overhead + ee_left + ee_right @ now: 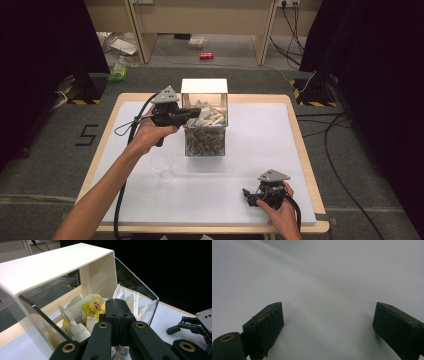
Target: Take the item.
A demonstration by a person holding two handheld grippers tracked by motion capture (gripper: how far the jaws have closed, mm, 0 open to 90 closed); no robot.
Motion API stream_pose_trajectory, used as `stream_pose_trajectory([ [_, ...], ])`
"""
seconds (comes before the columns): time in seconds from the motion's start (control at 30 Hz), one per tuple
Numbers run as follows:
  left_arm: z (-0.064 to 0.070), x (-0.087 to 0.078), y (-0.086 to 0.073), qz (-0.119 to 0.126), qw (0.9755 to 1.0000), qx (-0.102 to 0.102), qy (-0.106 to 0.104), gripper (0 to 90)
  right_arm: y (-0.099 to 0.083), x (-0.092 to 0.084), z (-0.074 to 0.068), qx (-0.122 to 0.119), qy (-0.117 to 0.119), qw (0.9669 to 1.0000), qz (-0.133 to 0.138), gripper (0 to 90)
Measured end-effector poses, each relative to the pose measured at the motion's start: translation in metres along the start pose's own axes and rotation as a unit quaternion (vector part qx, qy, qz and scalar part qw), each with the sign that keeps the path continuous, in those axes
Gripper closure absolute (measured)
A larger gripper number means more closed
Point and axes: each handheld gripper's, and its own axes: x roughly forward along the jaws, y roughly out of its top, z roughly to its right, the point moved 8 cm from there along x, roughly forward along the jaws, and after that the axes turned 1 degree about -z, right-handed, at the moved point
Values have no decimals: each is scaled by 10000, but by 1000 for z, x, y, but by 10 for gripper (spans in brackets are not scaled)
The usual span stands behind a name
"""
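Observation:
A clear box (205, 142) stands at the table's middle back, with a white bent cover (204, 86) over its rear. It holds white and yellow tea bags (207, 118) above a darker layer. My left gripper (192, 114) hangs over the box's left rim. In the left gripper view my left gripper (117, 302) has its jaws pressed together just beside a yellow-tagged tea bag (93, 307); nothing shows between them. My right gripper (246, 195) rests near the front right of the table. In its own view the right gripper (327, 315) stands open over the bare white sheet (324, 277).
A clear plastic cup (162, 165) stands on the white sheet in front of the box, left of centre. The box's clear wall (135, 282) and the white cover (50, 265) rise around the left gripper's jaws. Cables, a can and bottles lie on the floor beyond the table.

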Motion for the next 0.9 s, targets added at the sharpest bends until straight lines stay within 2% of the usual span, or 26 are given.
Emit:
stream_pose_trajectory([
  [0.27,2,-9,7,142,9999,32,10,893,0,0,0,2,1,10000,-7,105],
  [0.4,1,-18,14,292,9996,-27,-13,894,0,0,0,0,4,10000,-6,106],
  [0.5,3,-30,23,427,9991,14,-19,894,0,0,0,0,2,10000,-6,105],
  [0.9,14,-58,48,782,9968,142,-122,894,0,0,0,1,-1,10000,-1,105],
])
